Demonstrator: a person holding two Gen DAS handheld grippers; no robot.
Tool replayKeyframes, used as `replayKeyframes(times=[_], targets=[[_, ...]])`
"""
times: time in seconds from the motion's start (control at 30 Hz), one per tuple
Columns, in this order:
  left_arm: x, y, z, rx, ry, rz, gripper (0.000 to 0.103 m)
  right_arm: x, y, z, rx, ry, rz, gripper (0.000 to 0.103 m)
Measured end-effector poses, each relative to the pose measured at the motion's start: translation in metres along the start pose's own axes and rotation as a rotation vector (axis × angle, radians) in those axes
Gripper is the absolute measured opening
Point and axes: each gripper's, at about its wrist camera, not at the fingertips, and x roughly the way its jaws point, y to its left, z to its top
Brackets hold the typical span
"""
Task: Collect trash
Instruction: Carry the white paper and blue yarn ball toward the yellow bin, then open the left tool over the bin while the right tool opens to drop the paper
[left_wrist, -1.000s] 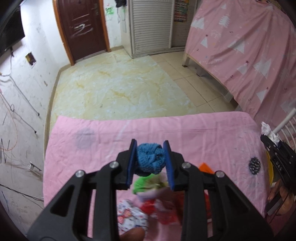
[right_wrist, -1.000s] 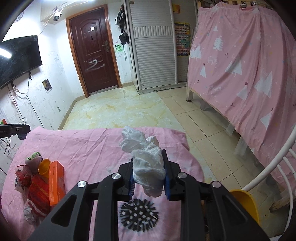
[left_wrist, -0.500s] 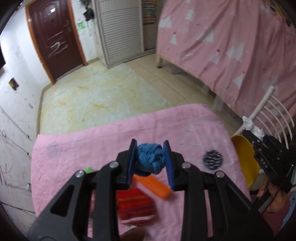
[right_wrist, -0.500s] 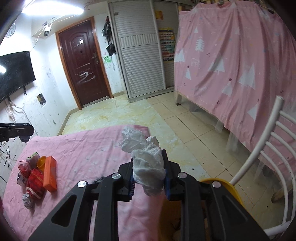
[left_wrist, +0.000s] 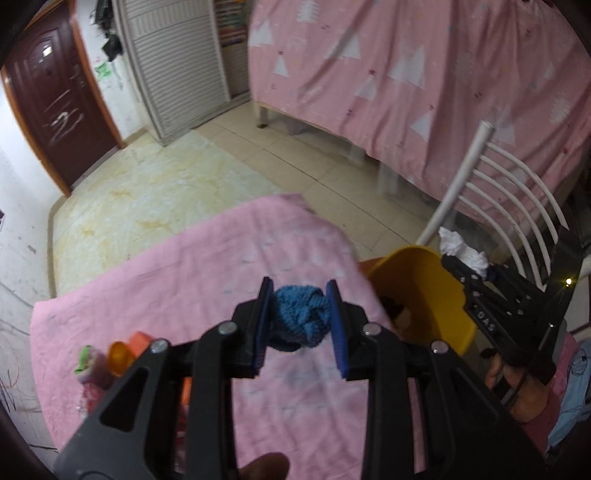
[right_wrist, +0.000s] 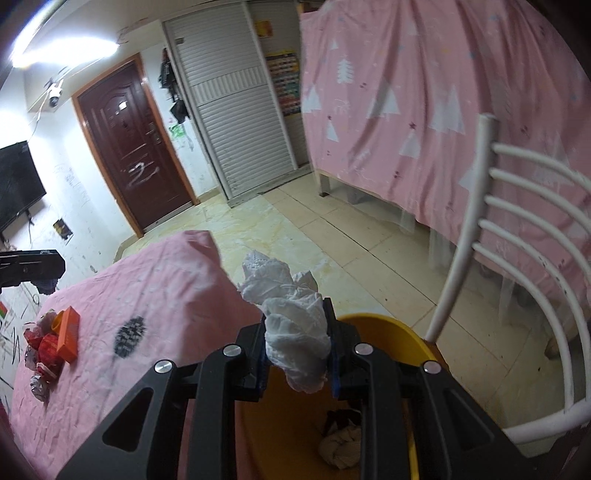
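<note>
From my left wrist, my left gripper (left_wrist: 300, 325) was clamped on the blue knit wad (left_wrist: 301, 319), just as it had been a second before, but the scene under it had slid: the red wrappers that sat below the fingers had gone off to the lower left, where only the orange cap (left_wrist: 119, 358) and a green-topped scrap (left_wrist: 86, 363) showed, blurred. The yellow bin (left_wrist: 417, 295) had come into view at the cloth's (left_wrist: 207, 266) right edge, with my right gripper (left_wrist: 461, 264) over it, pinching the white tissue (left_wrist: 463, 249). From my right wrist, the gripper (right_wrist: 297, 350) was closed tight on that tissue (right_wrist: 291, 317), as before; earlier it hung over the black spot (right_wrist: 129, 336) on the cloth (right_wrist: 147, 295), now over the bin's (right_wrist: 388, 328) mouth, with crumpled trash (right_wrist: 340, 446) lying inside. The orange box (right_wrist: 68, 334) and wrappers (right_wrist: 44, 347) lay far left, the white chair (right_wrist: 517, 236) at right.
</note>
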Motion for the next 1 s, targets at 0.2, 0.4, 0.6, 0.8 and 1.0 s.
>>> replayKeyframes(times=[0.2, 0.4, 0.6, 0.8, 1.0], targets=[[0.015, -0.044, 0.001, 0.054, 0.029, -0.037, 0.027, -0.002, -0.028, -0.012, 0.053, 0.01, -0.009, 0.018], [0.032, -0.083, 0.001, 0.104, 0.058, -0.063, 0.027, 0.002, -0.047, -0.024, 0.092, 0.028, -0.001, 0.018], [0.043, -0.109, 0.002, 0.137, 0.074, -0.085, 0.027, 0.002, -0.059, -0.032, 0.113, 0.037, -0.007, 0.018], [0.046, -0.118, 0.008, 0.134, 0.08, -0.107, 0.028, 0.005, -0.062, -0.035, 0.119, 0.056, -0.017, 0.019], [0.046, -0.118, 0.01, 0.129, 0.079, -0.111, 0.048, 0.008, -0.061, -0.036, 0.125, 0.069, -0.02, 0.026]])
